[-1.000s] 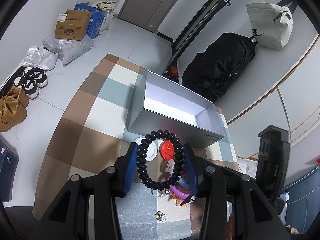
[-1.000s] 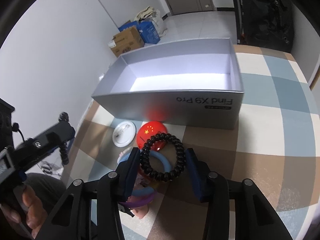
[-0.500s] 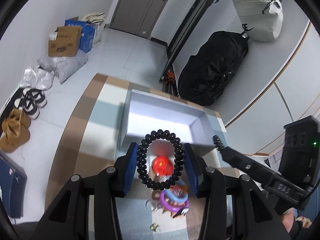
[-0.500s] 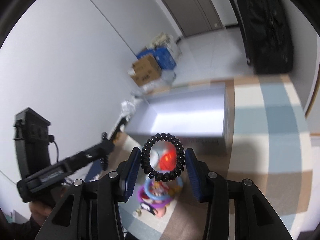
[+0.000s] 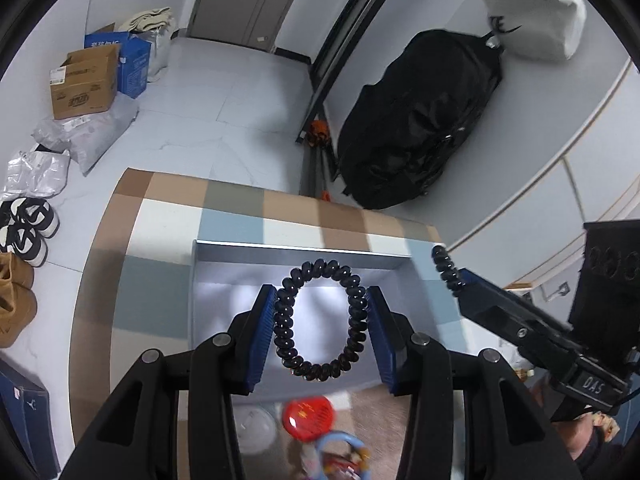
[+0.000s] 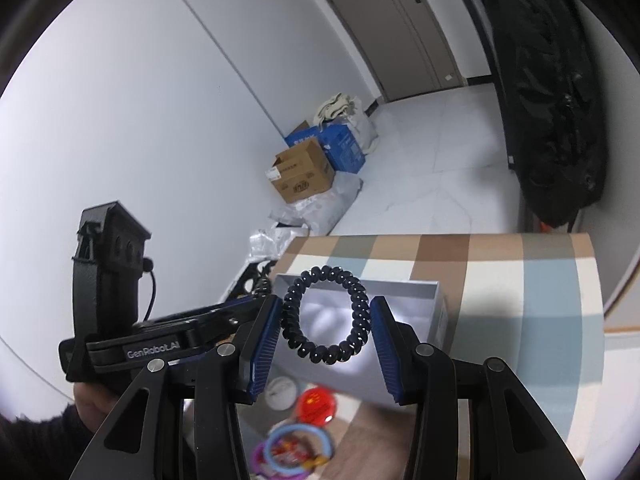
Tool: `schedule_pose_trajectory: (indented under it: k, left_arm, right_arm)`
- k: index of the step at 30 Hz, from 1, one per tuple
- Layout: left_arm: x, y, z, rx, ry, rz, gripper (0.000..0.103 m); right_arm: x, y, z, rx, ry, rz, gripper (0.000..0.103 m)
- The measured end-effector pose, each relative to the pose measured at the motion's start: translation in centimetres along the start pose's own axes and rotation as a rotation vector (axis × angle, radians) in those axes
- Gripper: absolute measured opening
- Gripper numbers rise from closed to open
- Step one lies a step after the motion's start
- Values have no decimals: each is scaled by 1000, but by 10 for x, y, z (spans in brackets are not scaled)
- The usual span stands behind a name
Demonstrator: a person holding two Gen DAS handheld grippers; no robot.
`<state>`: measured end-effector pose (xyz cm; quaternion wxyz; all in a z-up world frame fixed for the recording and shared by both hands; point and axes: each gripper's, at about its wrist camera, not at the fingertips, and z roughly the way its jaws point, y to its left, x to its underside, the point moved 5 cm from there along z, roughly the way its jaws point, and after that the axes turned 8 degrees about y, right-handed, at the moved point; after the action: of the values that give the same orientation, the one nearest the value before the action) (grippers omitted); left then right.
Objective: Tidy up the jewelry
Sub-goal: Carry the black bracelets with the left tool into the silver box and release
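2 black spiral hair ties (image 5: 320, 320) (image 6: 325, 316) hang upright as open loops over the open grey box (image 5: 224, 280), with badges and rings at 6 o'clock.

Both views are fisheyes mounted behind the fingers, looking forward and steeply down. Left wrist sits close above the grey box (image 5: 296, 264) on the checked desk (image 5: 160, 216), facing the door and black bag (image 5: 416, 120). Right wrist looks from the other side, angled toward the white wall. Shared: box, desk, cardboard carton (image 6: 304, 176), door, bag; each view catches the other device at its edge.
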<state>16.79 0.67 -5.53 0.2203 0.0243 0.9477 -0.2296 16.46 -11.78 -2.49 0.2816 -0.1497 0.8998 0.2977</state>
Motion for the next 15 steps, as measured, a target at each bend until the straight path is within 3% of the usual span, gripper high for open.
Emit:
schedule_pose_trajectory:
  k: [5, 8, 15]
  left_arm:
    - [-6, 13, 12, 71, 25, -82, 39]
    - [-9, 11, 14, 69, 28, -76, 39]
    - [-13, 5, 16, 98, 27, -77, 39]
  right_arm:
    - [2, -16, 20, -17, 22, 14, 44]
    - [2, -24, 28, -34, 50, 60, 44]
    - [1, -12, 33, 11, 70, -26, 44]
